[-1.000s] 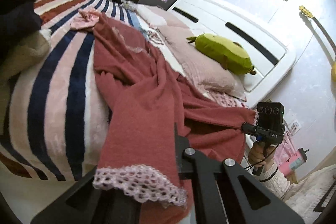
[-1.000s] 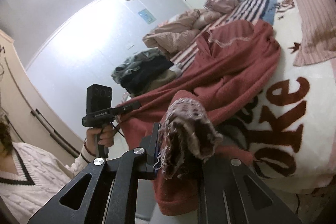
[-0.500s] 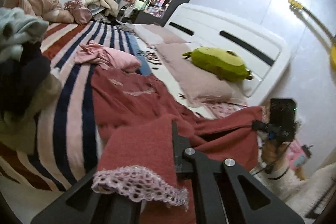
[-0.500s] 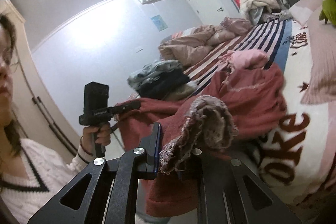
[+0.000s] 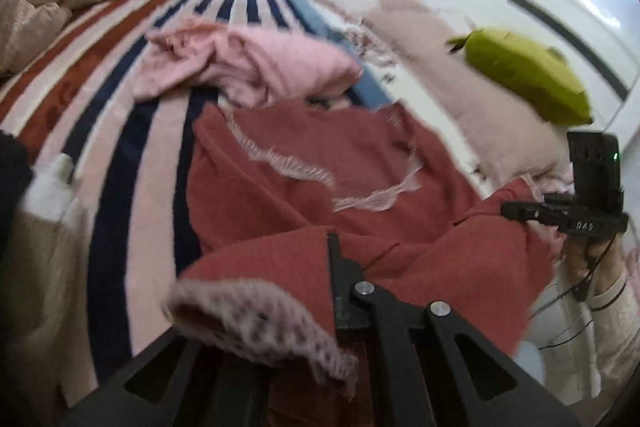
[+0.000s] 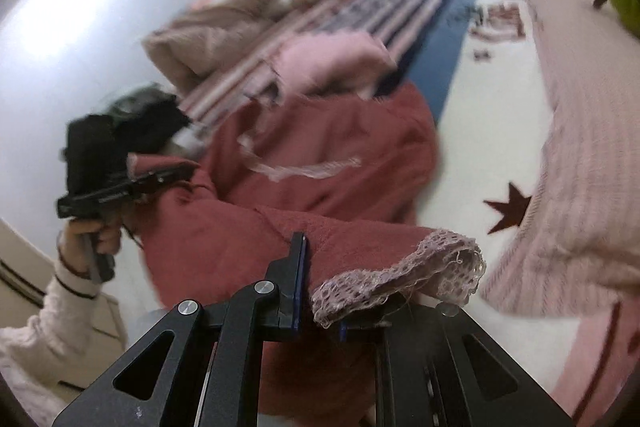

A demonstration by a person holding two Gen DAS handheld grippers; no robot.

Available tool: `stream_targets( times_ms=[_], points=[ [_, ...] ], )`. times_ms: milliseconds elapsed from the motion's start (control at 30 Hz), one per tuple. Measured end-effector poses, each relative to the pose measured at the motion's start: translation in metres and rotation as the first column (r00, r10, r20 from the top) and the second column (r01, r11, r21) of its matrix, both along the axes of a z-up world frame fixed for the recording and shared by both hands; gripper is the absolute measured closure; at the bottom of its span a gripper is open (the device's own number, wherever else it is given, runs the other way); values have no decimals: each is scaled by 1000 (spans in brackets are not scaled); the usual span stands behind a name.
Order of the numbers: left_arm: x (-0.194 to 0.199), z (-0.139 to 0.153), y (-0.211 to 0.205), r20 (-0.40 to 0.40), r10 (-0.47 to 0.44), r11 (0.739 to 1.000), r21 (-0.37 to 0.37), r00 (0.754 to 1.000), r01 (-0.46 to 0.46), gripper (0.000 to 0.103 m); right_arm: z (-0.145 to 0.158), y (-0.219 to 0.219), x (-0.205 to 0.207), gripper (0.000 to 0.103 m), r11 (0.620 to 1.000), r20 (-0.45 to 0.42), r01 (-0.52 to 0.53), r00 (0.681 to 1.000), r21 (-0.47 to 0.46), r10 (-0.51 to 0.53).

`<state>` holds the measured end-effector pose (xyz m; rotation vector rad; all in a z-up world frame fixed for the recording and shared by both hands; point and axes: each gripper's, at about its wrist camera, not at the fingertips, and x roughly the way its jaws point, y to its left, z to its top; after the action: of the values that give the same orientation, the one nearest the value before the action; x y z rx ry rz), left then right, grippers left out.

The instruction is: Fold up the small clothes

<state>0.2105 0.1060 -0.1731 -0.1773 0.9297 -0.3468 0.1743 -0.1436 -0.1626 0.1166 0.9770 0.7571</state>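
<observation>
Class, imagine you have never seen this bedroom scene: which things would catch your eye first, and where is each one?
The red garment with lace trim dominates, spread across the striped blanket, one laced hem pinched in the left gripper, another in the right gripper. Beyond it lies a crumpled pink garment, and a green plush toy rests by the headboard.

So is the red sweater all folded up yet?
Not yet. The red sweater lies rumpled on the bed, lace-edged ends clamped in the left gripper and right gripper.
</observation>
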Motion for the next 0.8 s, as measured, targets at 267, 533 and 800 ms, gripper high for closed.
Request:
stream_targets(
  times_ms=[267, 533, 800],
  points=[
    [-19, 3, 4, -39, -98, 992, -83, 994, 95, 30, -13, -6, 3, 76, 999, -42, -43, 998, -15, 42],
    [-95, 66, 6, 115, -222, 967, 151, 968, 204, 18, 48, -18, -75, 46, 963, 205, -115, 964, -245, 168],
    [-103, 10, -39, -8, -305, 900, 326, 952, 290, 18, 8, 33, -108, 41, 844, 250, -148, 916, -515, 313]
  ],
)
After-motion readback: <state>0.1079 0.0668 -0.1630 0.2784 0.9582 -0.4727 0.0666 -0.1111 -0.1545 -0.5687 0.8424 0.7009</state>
